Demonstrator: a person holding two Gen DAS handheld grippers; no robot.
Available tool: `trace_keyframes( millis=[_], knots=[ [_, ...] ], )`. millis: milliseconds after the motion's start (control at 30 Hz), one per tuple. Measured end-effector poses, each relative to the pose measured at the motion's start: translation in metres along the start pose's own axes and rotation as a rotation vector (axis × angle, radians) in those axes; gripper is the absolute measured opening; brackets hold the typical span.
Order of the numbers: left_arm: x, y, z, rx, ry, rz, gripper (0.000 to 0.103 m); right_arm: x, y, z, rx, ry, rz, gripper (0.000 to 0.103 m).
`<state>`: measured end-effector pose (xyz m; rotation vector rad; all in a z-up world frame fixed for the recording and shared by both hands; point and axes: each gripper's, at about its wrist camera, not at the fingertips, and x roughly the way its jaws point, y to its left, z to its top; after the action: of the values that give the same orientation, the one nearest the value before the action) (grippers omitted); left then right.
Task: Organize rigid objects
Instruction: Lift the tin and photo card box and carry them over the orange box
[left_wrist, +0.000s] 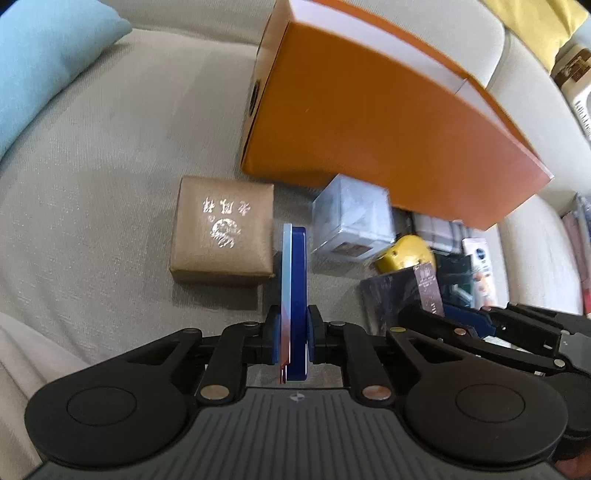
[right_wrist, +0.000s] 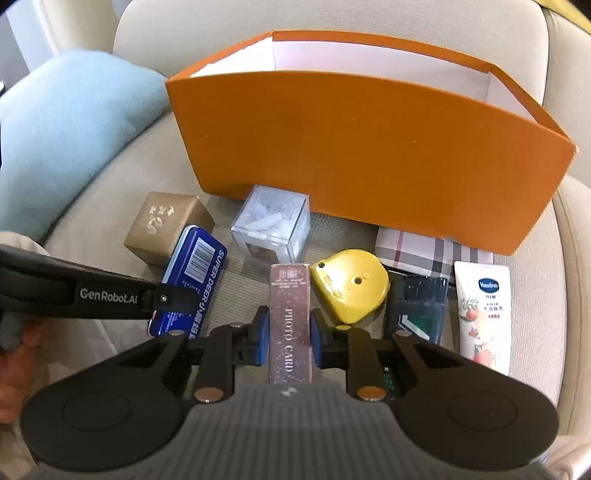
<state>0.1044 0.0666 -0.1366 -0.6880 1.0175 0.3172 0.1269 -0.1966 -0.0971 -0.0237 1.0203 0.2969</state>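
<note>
Holding two flat items edge-up, apparently readying them for the orange box (right_wrist: 369, 147) beyond both sets of fingers.

Left gripper (left_wrist: 291, 328) is clamping the blue tin (left_wrist: 297, 295); right gripper (right_wrist: 290, 332) is clamping the photo card box (right_wrist: 290, 317), likely gripped narrow-side for slotting in upright.

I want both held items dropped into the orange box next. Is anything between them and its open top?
Nothing visible blocks the open top. The orange box stands behind the clutter; only its tall front wall must be cleared by the blue tin in the left gripper and the photo card box in the right gripper.
</note>
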Motion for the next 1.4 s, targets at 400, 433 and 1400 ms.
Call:
trace_keyframes(
  millis=[400,433,1400],
  knots=[
    [-0.078,-0.032,0.036,-0.012,-0.117,-0.181,0.014,-0.067,-0.033,0.033,0.132,-0.105,0.114,0.023],
    [-0.083,-0.037,0.045,-0.003,-0.12,-0.188,0.014,-0.073,-0.036,0.038,0.137,-0.12,0.118,0.023],
    [0.111,-0.078,0.229,0.013,0.144,-0.11,0.014,0.087,-0.166,0.224,0.448,-0.003,0.069,0.023]
  ],
)
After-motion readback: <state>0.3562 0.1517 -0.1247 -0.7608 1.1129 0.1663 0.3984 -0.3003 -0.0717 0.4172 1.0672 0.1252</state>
